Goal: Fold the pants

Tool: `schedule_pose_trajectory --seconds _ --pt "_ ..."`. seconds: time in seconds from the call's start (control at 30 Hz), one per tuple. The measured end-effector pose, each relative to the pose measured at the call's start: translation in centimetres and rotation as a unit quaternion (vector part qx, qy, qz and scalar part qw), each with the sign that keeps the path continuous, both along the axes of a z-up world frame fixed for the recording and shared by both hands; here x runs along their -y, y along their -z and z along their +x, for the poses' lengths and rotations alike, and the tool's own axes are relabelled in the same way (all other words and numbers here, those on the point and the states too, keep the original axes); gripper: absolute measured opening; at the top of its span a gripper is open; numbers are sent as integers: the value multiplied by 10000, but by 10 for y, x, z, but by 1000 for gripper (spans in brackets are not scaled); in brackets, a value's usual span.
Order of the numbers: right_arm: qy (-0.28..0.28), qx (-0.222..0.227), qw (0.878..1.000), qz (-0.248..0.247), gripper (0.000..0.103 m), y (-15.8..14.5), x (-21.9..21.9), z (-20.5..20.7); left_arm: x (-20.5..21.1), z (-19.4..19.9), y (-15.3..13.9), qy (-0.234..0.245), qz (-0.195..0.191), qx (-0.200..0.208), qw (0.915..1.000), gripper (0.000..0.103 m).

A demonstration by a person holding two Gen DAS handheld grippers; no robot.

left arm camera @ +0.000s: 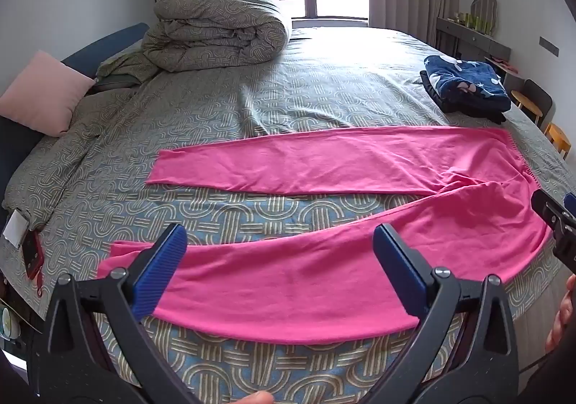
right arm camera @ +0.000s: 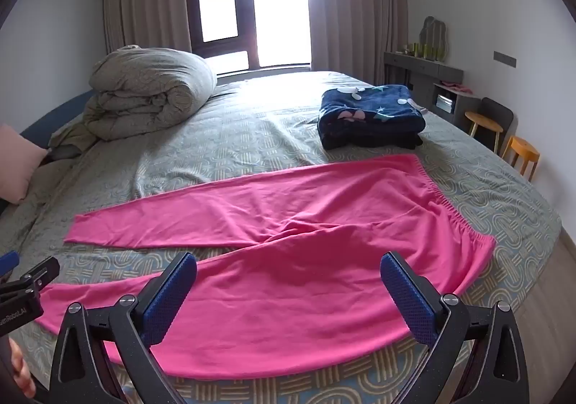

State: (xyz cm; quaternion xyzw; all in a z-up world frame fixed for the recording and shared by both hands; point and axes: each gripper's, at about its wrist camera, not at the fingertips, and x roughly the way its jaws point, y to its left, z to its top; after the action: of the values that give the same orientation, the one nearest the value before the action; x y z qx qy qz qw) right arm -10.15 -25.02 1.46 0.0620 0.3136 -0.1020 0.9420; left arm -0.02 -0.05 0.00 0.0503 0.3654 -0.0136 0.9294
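Note:
Pink pants (left arm camera: 324, 166) lie spread flat on the patterned bed (left arm camera: 273, 209), legs apart and pointing left, waistband at the right. They also show in the right wrist view (right arm camera: 306, 224). My left gripper (left arm camera: 279, 242) is open and empty, hovering over the near leg. My right gripper (right arm camera: 288, 272) is open and empty, above the seat and near leg, close to the elastic waistband (right arm camera: 453, 220). The right gripper shows at the right edge of the left wrist view (left arm camera: 556, 220); the left gripper shows at the left edge of the right wrist view (right arm camera: 25, 281).
A rolled duvet (left arm camera: 216, 26) sits at the far left of the bed. A folded navy blanket (left arm camera: 468, 87) lies at the far right. A pink pillow (left arm camera: 39, 94) and a red phone (left arm camera: 32, 254) are at the left edge. Stools (right arm camera: 518, 152) stand to the right.

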Motion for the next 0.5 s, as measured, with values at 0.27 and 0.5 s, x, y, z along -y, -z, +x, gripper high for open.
schedule_pose_trajectory --seconds 0.27,0.5 --pt "-3 -23 10000 2 103 0 0 1 0 2 3 15 -25 -36 10000 103" --pt "12 -42 10000 -2 103 1 -1 1 5 -3 2 30 5 2 10000 103"
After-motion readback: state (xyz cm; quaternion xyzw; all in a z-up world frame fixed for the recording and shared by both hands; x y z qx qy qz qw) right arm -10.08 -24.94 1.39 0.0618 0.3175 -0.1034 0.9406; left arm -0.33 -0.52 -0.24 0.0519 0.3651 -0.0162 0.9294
